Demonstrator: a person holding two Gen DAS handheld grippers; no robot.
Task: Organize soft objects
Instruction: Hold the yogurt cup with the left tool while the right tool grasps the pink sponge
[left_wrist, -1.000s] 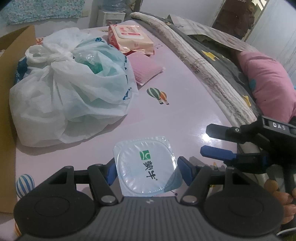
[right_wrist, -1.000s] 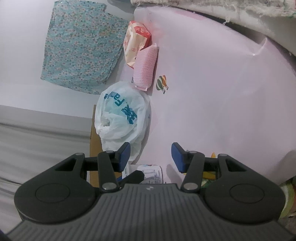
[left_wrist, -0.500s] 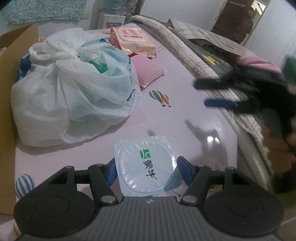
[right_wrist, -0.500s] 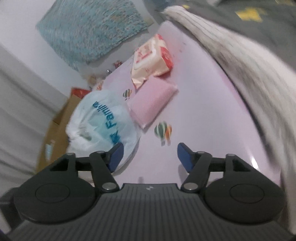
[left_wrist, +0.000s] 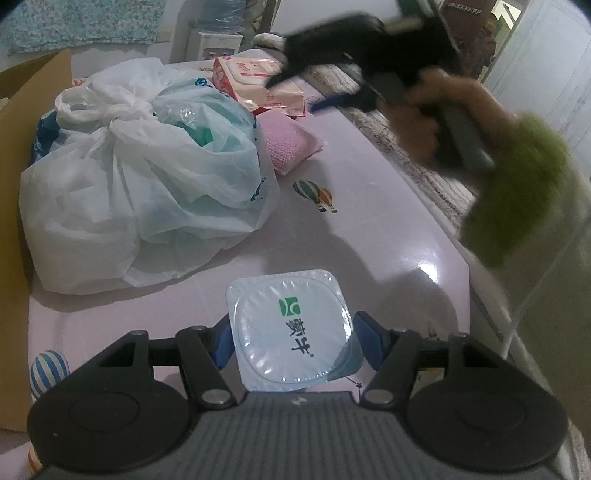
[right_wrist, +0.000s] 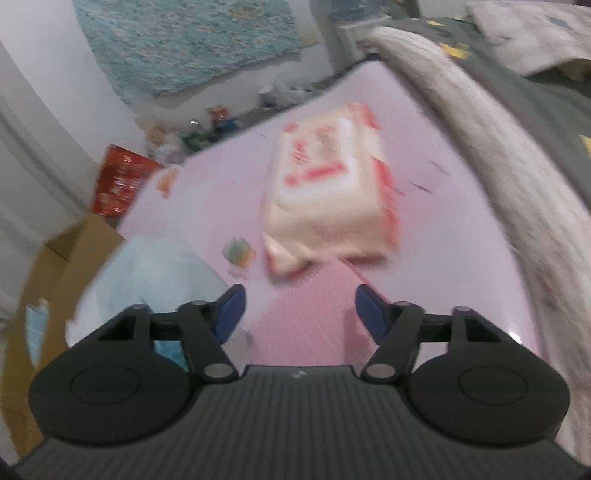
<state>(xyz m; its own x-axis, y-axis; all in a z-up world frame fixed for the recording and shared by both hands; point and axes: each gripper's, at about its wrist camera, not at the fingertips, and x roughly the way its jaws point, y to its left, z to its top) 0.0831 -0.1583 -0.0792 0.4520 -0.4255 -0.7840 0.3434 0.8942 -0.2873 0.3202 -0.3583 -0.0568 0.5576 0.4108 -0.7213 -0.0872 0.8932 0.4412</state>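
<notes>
My left gripper (left_wrist: 293, 341) is shut on a sealed yogurt cup (left_wrist: 291, 328) with a pale blue foil lid, held just above the pink table (left_wrist: 369, 236). A tied white plastic bag (left_wrist: 140, 184) sits at the left. A pink knitted pad (left_wrist: 291, 142) lies behind it, and a pink-and-white wipes pack (left_wrist: 255, 79) lies farther back. My right gripper (right_wrist: 299, 306) is open and empty, hovering over the pink pad (right_wrist: 306, 310) with the wipes pack (right_wrist: 328, 199) just ahead. It also shows blurred in the left wrist view (left_wrist: 332, 92).
A cardboard box (left_wrist: 14, 184) borders the table's left side. A bed with a grey blanket (right_wrist: 517, 129) runs along the right. A floral cloth (right_wrist: 192, 40) hangs on the back wall. Clutter (right_wrist: 122, 181) lies on the floor beyond the table.
My right gripper has swung from the table's near right edge forward to above the pink pad and wipes pack, staying open. My left gripper still holds the yogurt cup in place.
</notes>
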